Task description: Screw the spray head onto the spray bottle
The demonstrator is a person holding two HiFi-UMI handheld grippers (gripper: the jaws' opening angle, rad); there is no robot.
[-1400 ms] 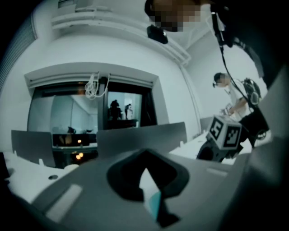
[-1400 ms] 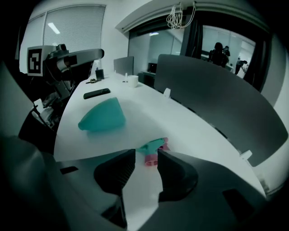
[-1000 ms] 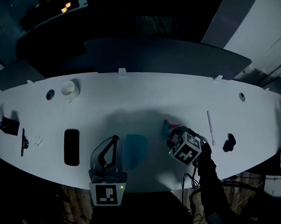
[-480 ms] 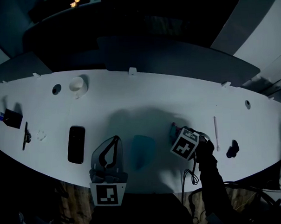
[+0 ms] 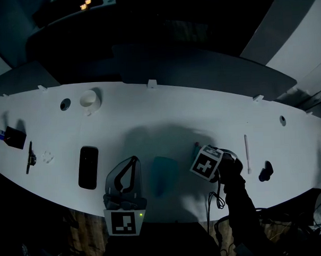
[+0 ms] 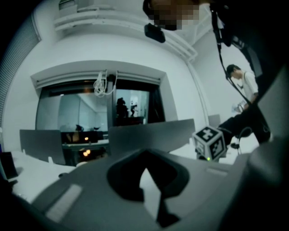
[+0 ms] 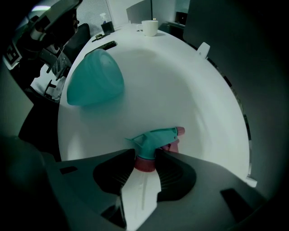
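The teal spray bottle (image 5: 163,175) lies on its side on the white table (image 5: 165,114), without a head; in the right gripper view the bottle (image 7: 95,83) is off to the upper left. My right gripper (image 7: 145,159) is shut on the pink collar of the teal spray head (image 7: 158,136), whose pink nozzle points right, just above the table. In the head view this right gripper (image 5: 198,149) is right of the bottle, apart from it. My left gripper (image 5: 131,160) rests left of the bottle, shut and empty; its jaws (image 6: 146,180) meet with nothing between.
A black phone (image 5: 88,166) lies left of the left gripper. A white cup (image 5: 89,99) stands at the back left. A thin white stick (image 5: 247,153) and a small black object (image 5: 265,171) lie at the right. A black box (image 5: 14,137) sits at the far left edge.
The head view has shifted a little. The right gripper's marker cube has turned slightly with the spray head still in its jaws. The left gripper and the bottle have stayed put.
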